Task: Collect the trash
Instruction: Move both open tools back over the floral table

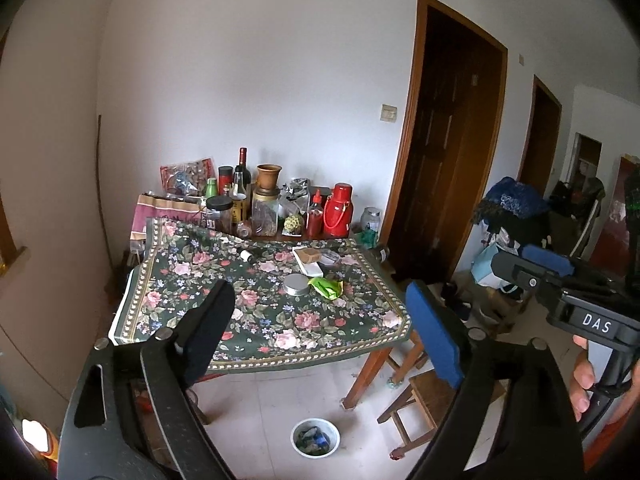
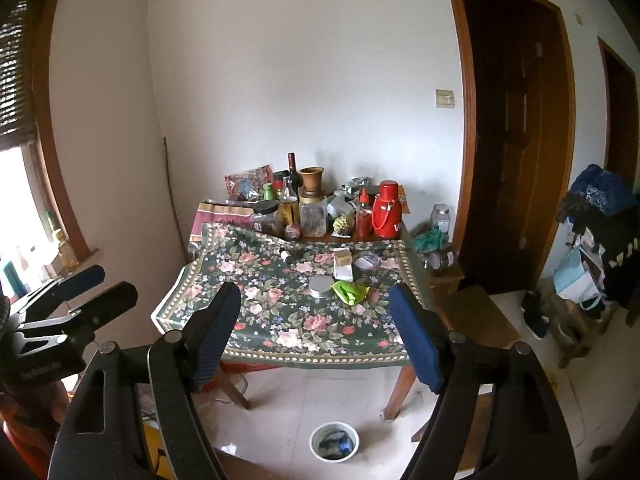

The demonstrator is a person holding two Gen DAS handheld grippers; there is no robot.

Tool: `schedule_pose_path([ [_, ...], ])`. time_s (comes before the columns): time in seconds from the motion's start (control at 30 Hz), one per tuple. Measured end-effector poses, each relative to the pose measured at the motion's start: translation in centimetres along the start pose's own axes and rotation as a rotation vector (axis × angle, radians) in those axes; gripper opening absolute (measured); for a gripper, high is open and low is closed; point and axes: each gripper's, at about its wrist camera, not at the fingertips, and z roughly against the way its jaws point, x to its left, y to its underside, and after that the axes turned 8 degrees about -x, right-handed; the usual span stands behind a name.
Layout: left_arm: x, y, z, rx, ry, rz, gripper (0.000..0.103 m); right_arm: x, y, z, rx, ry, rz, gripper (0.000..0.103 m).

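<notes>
A crumpled green wrapper (image 1: 326,287) lies on the floral tablecloth (image 1: 256,320), next to a round metal lid (image 1: 296,284); it also shows in the right wrist view (image 2: 349,292). A white bin (image 1: 315,437) with scraps inside stands on the floor in front of the table, also in the right wrist view (image 2: 334,441). My left gripper (image 1: 320,312) is open and empty, well back from the table. My right gripper (image 2: 314,316) is open and empty too, and shows at the right of the left view (image 1: 532,260).
Bottles, jars and a red thermos (image 1: 338,211) crowd the table's back. A white box (image 1: 308,260) and a small bottle (image 1: 248,256) lie on the cloth. Wooden stools (image 1: 424,404) stand right of the table. Dark doors (image 1: 448,144) and piled clothes (image 1: 512,204) are on the right.
</notes>
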Motion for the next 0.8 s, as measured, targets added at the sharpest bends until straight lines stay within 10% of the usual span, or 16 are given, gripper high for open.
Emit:
schedule_pose_path([
  [0.8,-2.6,-4.1,-19.0,0.066,-0.079,0.010,0.089,-7.9,-3.6,-14.1,0.098,-0.062,0.006,0.074],
])
